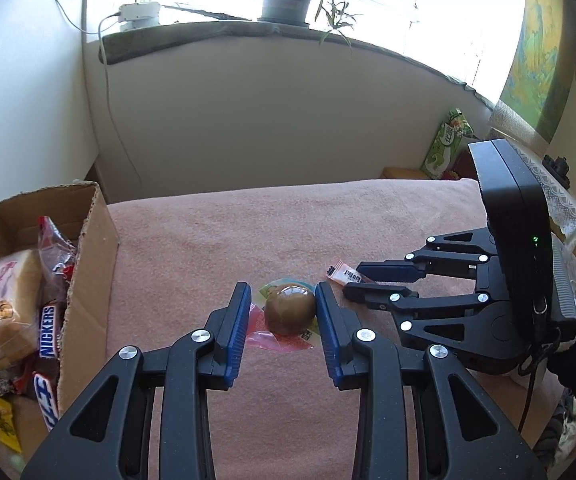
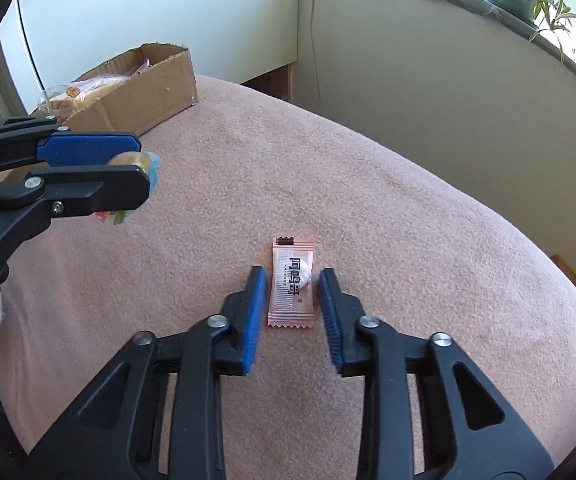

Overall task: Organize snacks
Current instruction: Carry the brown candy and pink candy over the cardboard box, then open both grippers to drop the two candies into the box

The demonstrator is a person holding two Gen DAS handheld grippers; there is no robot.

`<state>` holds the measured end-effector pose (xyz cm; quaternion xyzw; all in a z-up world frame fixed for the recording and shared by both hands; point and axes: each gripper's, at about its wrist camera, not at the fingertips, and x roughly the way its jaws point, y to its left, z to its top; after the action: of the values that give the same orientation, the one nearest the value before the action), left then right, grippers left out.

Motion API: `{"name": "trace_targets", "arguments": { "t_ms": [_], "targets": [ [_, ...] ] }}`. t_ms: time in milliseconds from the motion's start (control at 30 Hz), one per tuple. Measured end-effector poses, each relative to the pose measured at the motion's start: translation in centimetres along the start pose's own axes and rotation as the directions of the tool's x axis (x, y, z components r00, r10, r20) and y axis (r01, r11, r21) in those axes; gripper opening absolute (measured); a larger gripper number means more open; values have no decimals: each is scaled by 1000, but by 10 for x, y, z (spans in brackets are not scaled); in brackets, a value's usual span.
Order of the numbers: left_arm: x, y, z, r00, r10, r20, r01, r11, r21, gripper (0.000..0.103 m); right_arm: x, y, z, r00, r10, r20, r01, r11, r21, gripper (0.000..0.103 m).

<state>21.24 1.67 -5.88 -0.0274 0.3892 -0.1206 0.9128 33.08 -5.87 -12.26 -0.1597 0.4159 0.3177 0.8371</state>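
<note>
Left gripper (image 1: 283, 312) clamps wrapped egg (image 1: 290, 314); right gripper (image 2: 292, 304) seemingly pinches pink candy (image 2: 291, 284); box (image 1: 87, 280) holds Snickers (image 1: 47, 330).

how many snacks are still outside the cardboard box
2. A packaged brown egg sits clamped between the left hand-held gripper's pads, and a pink candy sachet lies on the pink blanket between the right hand-held gripper's fingers. Others may be out of view.

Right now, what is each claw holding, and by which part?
The left claw grips the packaged egg by the egg's sides; right claw pinches the pink candy at its middle.
</note>
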Motion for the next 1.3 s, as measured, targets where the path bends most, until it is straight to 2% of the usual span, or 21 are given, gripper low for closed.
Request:
{"name": "trace_targets", "arguments": {
  "t_ms": [133,333,700,967,1300],
  "targets": [
    [-14,5,-4,1000,-3,23,4,1000,-13,31,-8,0,-4,1000,-20,-2,20,1000,20,19],
    [-43,16,-12,998,14,62,-12,999,-32,31,-41,13,-8,998,12,56,-15,999,50,19],
    [-99,62,-38,989,102,106,-92,992,-91,31,-102,82,10,982,123,145,-121,992,-24,19],
    [-129,107,-57,974,197,111,-178,972,-156,31,-113,139,37,962,214,171,-199,975,-104,20],
    [-146,148,-78,961,265,82,-244,947,-208,31,-95,189,57,946,289,145,-265,950,-165,20]
  ]
}}
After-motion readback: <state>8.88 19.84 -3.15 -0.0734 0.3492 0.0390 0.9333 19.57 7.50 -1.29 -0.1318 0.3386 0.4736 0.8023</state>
